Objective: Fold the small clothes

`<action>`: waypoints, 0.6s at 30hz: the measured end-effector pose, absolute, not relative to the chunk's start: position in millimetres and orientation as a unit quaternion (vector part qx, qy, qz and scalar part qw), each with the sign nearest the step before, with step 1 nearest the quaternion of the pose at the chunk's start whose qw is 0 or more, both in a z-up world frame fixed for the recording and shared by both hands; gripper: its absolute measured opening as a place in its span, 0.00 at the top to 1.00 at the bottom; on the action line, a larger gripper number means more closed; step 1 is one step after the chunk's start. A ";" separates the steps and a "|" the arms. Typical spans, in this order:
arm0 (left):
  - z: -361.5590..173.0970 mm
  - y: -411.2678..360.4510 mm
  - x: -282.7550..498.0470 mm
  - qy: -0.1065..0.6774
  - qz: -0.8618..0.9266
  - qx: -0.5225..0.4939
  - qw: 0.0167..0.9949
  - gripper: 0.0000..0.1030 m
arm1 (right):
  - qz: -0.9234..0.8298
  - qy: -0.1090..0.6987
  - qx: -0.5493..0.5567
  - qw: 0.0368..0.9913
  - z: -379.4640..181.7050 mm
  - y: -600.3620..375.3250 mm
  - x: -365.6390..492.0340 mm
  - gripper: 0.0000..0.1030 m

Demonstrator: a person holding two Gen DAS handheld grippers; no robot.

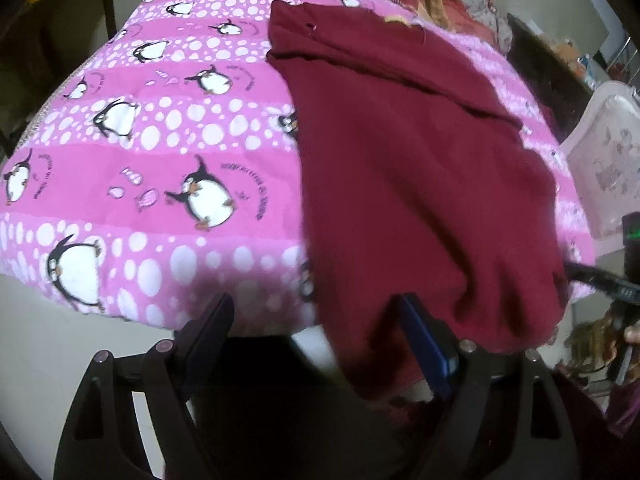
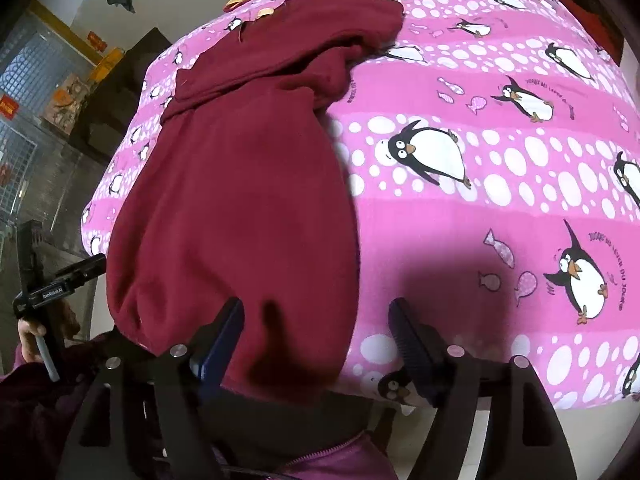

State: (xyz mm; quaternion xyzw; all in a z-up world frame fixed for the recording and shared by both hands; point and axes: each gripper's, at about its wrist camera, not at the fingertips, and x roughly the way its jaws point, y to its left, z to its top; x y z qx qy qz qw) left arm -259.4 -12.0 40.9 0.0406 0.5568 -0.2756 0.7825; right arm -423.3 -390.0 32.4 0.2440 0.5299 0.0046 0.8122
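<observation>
While both grippers gape empty, maroon garment [image 1: 420, 184] on penguin blanket [image 1: 160, 128], yellow-framed metal grille [image 2: 24, 92] only rightward

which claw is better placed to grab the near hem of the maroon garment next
Probably the right claw: it is open with the maroon garment hem lying between its fingers. The left claw, also open, has mostly pink penguin blanket between its fingers.

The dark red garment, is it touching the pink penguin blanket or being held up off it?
Touching. In the right wrist view the dark red garment lies flat on the penguin blanket, no gap or lifted edge showing; the right gripper stands open at its near end.
</observation>
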 end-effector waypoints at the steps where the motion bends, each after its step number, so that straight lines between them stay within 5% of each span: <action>1: 40.7 -14.8 -259.8 0.560 -0.283 0.041 0.778 0.19 | 0.005 0.531 0.242 0.812 32.8 -389.1 -422.9 0.22; 18: 0.7 -33.7 -273.0 0.602 -0.293 0.023 0.742 0.20 | 0.020 0.536 0.254 0.805 32.0 -390.8 -429.1 0.19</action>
